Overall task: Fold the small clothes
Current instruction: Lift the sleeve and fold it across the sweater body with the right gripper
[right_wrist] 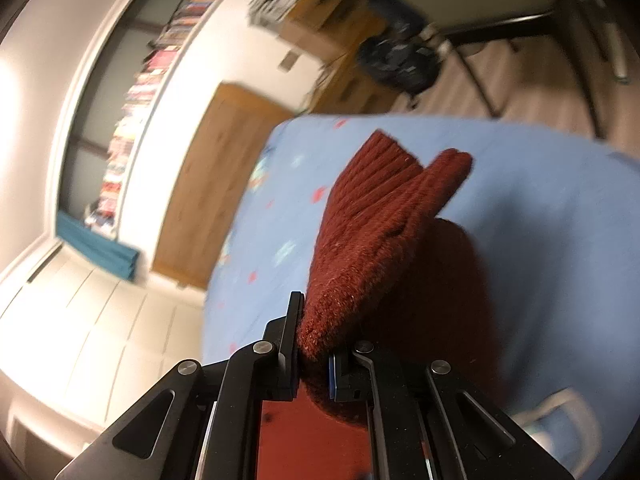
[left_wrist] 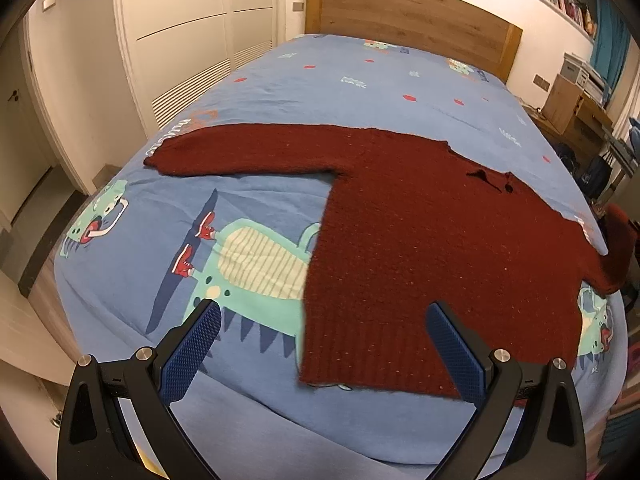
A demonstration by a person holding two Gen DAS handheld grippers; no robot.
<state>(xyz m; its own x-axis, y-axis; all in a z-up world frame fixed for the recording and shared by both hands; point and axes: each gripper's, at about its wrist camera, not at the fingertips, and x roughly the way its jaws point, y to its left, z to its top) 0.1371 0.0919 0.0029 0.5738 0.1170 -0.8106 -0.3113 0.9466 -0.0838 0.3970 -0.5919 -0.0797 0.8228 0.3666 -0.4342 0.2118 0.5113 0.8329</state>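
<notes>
A dark red knitted sweater [left_wrist: 420, 240] lies flat on the blue bedspread [left_wrist: 280, 92], one sleeve [left_wrist: 240, 152] stretched out to the left. Its other sleeve runs off the bed's right edge. My left gripper [left_wrist: 324, 340] hovers open above the ribbed hem, its blue pads wide apart and nothing between them. In the right wrist view my right gripper [right_wrist: 314, 344] is shut on that sleeve [right_wrist: 376, 216]. The ribbed cuff sticks up past the fingertips, lifted above the bedspread [right_wrist: 540, 220].
A wooden headboard [left_wrist: 412, 16] stands at the far end of the bed. White wardrobe doors [left_wrist: 180, 40] line the left wall. A desk with boxes [left_wrist: 576, 108] and a chair crowd the floor to the right of the bed. A shelf of books [right_wrist: 132, 120] runs along the wall.
</notes>
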